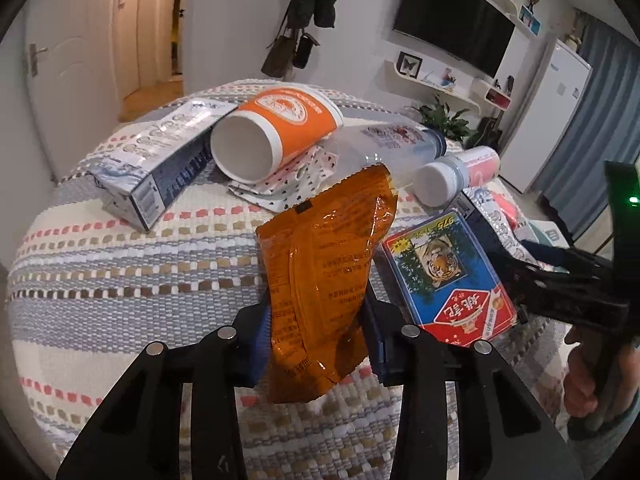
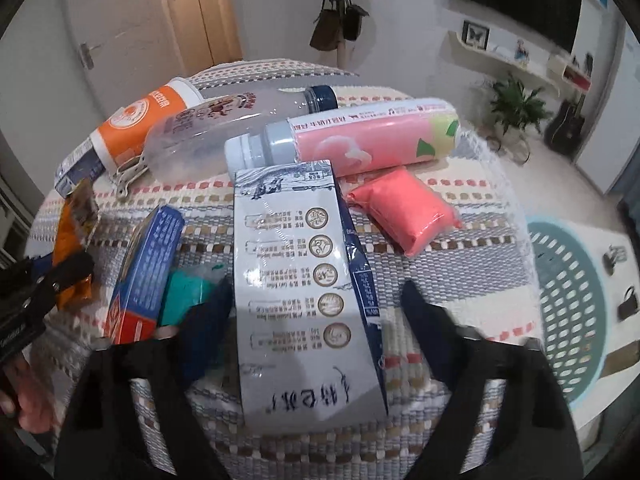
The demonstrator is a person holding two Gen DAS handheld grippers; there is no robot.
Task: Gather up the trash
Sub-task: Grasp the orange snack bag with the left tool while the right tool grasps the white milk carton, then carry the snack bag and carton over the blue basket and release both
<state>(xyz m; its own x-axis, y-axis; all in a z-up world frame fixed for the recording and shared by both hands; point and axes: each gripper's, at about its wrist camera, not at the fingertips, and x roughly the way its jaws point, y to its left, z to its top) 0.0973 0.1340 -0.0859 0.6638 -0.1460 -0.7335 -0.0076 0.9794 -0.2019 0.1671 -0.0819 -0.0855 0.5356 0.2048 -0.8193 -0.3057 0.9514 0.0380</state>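
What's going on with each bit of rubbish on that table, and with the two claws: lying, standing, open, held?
Left claw: closed on the orange wrapper.
Orange wrapper: crumpled, pinched at its lower end.
Right claw: straddling the milk carton, grip unclear.
Milk carton: lying flat.
Orange cup: on its side, mouth open.
Clear bottle: lying down, capped.
Pink bottle: lying down, capped.
Teal basket: upright on the floor.

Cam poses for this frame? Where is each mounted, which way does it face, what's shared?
Left wrist: on the left hand-held gripper, angled down at the table; pads squeeze the orange wrapper; the other gripper and hand at right.
Right wrist: on the right hand-held gripper, angled down, straddling the milk carton; basket at right.
Shared: orange cup, pink bottle, wrapper.
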